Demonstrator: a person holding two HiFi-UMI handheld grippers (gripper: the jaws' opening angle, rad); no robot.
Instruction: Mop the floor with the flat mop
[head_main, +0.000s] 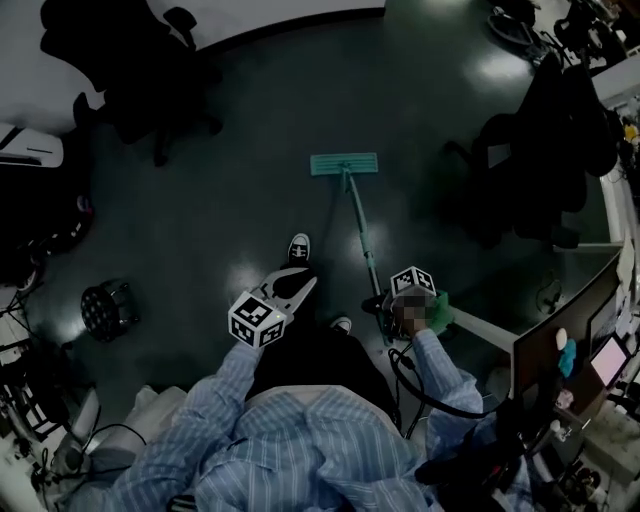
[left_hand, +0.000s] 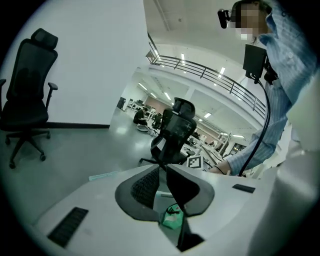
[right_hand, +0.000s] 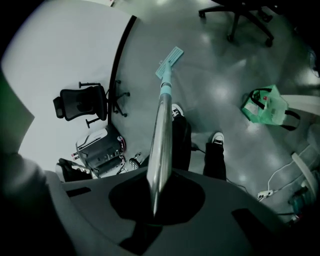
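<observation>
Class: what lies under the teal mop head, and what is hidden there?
The mop head lies flat on the dark floor, with bare floor showing all around it. The patch directly beneath is covered by the head, so its condition cannot be seen.

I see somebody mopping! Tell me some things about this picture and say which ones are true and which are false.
1. The right gripper is holding the mop handle. True.
2. The mop head is red. False: it is teal.
3. The left gripper is holding the mop too. False: its jaws are together on nothing, away from the handle.
4. A green bag sits on the floor. True.
</observation>
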